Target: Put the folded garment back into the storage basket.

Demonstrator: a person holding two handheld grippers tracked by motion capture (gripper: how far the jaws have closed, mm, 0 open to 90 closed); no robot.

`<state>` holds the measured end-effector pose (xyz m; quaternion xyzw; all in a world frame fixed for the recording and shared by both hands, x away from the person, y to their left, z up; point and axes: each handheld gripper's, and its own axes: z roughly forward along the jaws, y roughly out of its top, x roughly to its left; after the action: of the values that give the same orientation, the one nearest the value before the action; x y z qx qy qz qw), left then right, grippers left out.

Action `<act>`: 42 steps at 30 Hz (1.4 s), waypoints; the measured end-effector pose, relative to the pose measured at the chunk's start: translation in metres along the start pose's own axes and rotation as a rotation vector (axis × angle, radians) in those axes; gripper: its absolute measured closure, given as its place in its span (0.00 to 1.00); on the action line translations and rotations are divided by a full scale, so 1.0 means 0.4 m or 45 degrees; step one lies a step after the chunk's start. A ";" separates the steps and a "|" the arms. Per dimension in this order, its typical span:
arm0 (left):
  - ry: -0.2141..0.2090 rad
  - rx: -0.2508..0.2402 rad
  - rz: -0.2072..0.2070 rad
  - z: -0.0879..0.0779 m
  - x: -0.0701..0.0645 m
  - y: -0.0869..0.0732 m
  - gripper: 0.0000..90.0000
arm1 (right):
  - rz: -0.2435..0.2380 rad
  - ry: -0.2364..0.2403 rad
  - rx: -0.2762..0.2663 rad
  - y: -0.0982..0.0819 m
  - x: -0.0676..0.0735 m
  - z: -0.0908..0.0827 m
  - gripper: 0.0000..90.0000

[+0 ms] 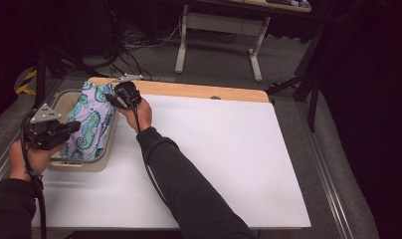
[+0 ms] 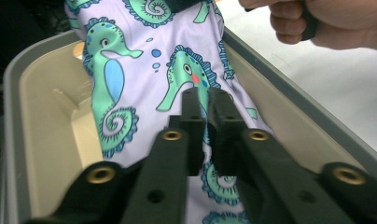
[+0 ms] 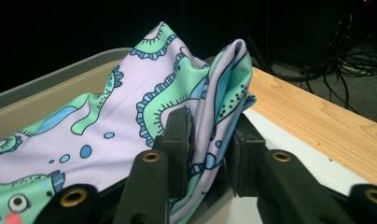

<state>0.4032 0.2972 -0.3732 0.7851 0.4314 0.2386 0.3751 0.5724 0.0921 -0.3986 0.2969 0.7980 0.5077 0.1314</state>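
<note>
A lilac cloth printed with green seahorses (image 1: 92, 119) lies in a grey-rimmed beige bin (image 1: 89, 164) at the table's left. My left gripper (image 1: 77, 127) rests at the bin's near left side. Its jaws (image 2: 206, 95) stand shut just over the cloth (image 2: 130, 60), with only a thin slit between them, and I cannot tell whether any cloth is pinched. My right gripper (image 1: 109, 97) is at the bin's far right corner. It (image 3: 210, 123) stands open, with a raised fold of the cloth (image 3: 130, 93) loose between the jaws.
The bin's inner wall (image 2: 42, 116) is bare to the left of the cloth. A white sheet (image 1: 229, 149) covers the table, with a wooden edge (image 1: 204, 90) along the far side. Cables (image 1: 134, 45) and desk legs (image 1: 219, 30) stand on the floor beyond.
</note>
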 end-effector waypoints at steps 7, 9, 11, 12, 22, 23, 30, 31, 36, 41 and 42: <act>-0.001 0.063 0.042 0.054 -0.004 0.032 0.97 | -0.046 -0.019 0.013 -0.003 -0.010 -0.034 0.59; 0.003 0.088 0.052 0.072 -0.001 0.039 0.97 | -0.039 -0.024 0.005 -0.005 -0.015 -0.049 0.57; -0.002 0.099 0.042 0.089 0.007 0.047 0.97 | -0.039 -0.029 -0.006 -0.009 -0.016 -0.066 0.55; -0.002 0.099 0.042 0.089 0.007 0.047 0.97 | -0.042 -0.031 -0.013 -0.013 -0.016 -0.082 0.53; 0.063 0.124 0.052 0.156 0.019 0.099 0.82 | -0.104 -0.094 -0.077 -0.085 -0.019 -0.279 0.45; 0.061 0.116 0.018 0.171 0.021 0.107 0.77 | -0.120 -0.094 -0.075 -0.095 -0.019 -0.303 0.44; 0.062 0.191 0.054 0.219 0.009 0.120 0.71 | -0.174 -0.122 -0.053 -0.176 -0.030 -0.445 0.41; 0.042 0.213 0.057 0.230 0.007 0.123 0.74 | -0.175 -0.128 -0.035 -0.208 -0.037 -0.489 0.41; 0.032 0.238 0.056 0.246 0.006 0.123 0.83 | -0.179 -0.148 -0.026 -0.272 -0.043 -0.563 0.40; -0.004 0.296 0.049 0.262 0.011 0.115 0.90 | -0.229 -0.166 0.029 -0.353 -0.036 -0.652 0.38; -0.008 0.302 0.042 0.266 0.011 0.112 0.91 | -0.236 -0.165 0.038 -0.362 -0.036 -0.662 0.38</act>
<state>0.5021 0.2446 -0.4018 0.8316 0.4425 0.1895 0.2770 0.3990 -0.1552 -0.4092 0.2559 0.8195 0.4611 0.2244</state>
